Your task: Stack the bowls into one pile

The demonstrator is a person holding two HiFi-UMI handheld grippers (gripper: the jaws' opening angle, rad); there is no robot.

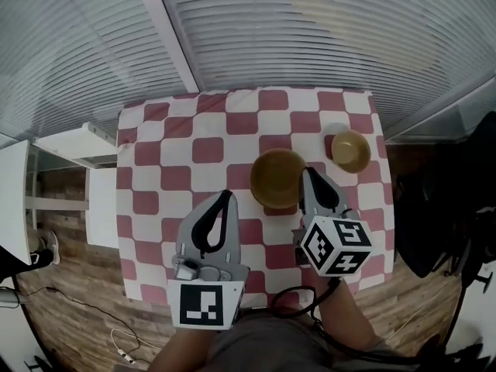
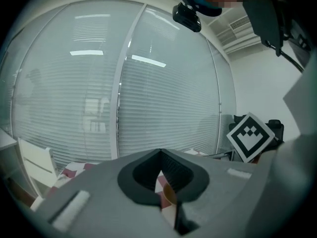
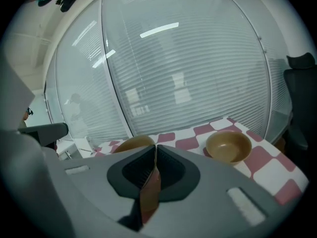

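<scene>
A large brown bowl point(image 1: 277, 178) sits upright near the middle of the red-and-white checked table point(image 1: 170, 153). To its right, near the table's right edge, stands a smaller tan bowl point(image 1: 350, 150), apart from the large one. My right gripper point(image 1: 309, 172) is shut and holds nothing; its tips hover by the large bowl's right rim. In the right gripper view the small bowl point(image 3: 229, 147) is ahead right and the large bowl point(image 3: 133, 143) peeks over the jaws. My left gripper point(image 1: 226, 195) is shut and empty, left of the large bowl and nearer to me.
A white shelf unit point(image 1: 77, 142) stands off the table's left side and a dark chair point(image 1: 438, 208) off its right. Window blinds point(image 1: 310, 29) run behind the far edge. Cables point(image 1: 116, 332) lie on the wooden floor.
</scene>
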